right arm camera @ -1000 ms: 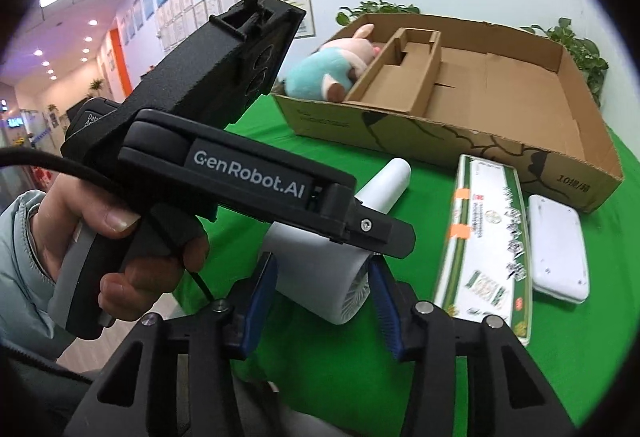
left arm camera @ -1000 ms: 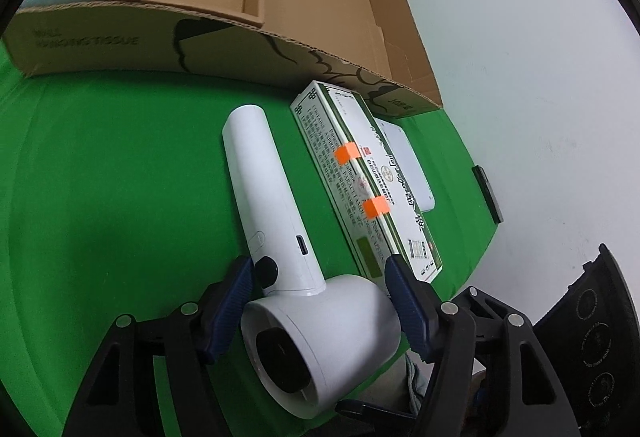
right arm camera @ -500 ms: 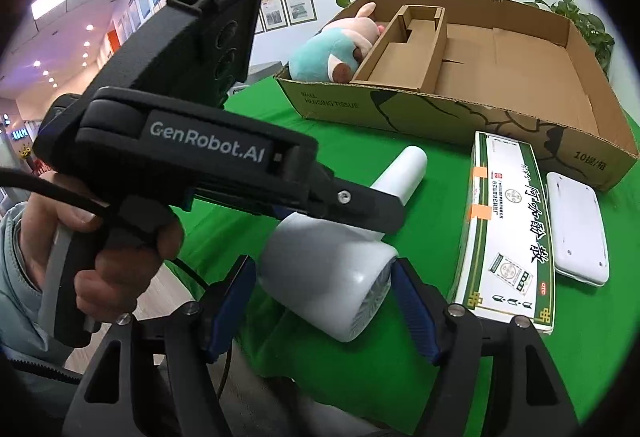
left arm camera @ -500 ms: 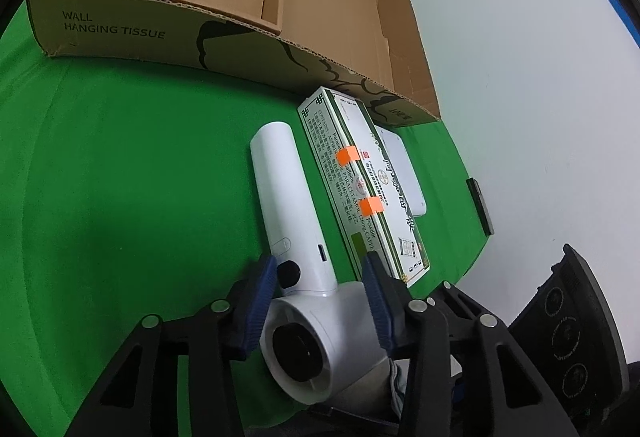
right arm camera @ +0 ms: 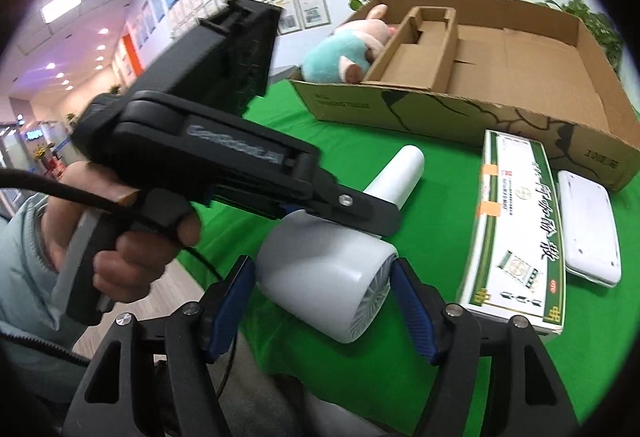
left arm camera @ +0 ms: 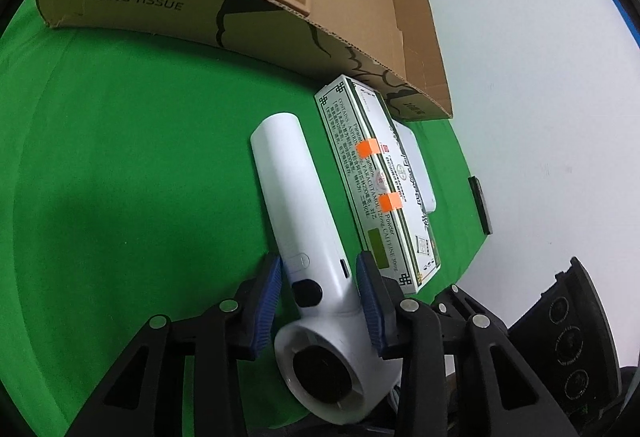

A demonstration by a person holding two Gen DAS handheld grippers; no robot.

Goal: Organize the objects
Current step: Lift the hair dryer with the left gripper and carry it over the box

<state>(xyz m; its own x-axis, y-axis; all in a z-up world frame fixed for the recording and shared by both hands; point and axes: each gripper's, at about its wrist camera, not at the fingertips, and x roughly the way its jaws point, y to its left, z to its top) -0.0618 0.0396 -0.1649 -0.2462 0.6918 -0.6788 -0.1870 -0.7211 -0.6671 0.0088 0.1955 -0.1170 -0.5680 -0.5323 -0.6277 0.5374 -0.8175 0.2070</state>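
A white hair dryer [left arm camera: 304,237] lies on the green table, handle pointing at the cardboard box [left arm camera: 248,21]. My left gripper [left arm camera: 318,285] is closed around the handle base near the black button; the blue pads touch both sides. In the right wrist view my right gripper [right arm camera: 322,301] is open, its pads on either side of the dryer's barrel [right arm camera: 324,273]. The left gripper's body [right arm camera: 224,157] crosses above the dryer there.
A green-and-white carton [left arm camera: 376,181] lies right of the dryer, with a flat white device [right arm camera: 588,229] beyond it. The box [right arm camera: 500,109] holds a plush toy [right arm camera: 344,53] and a cardboard insert [right arm camera: 416,53]. The table edge runs close at the near side.
My left gripper slid forward from the dryer's barrel to the handle base and narrowed onto it. My right gripper opened wider around the barrel.
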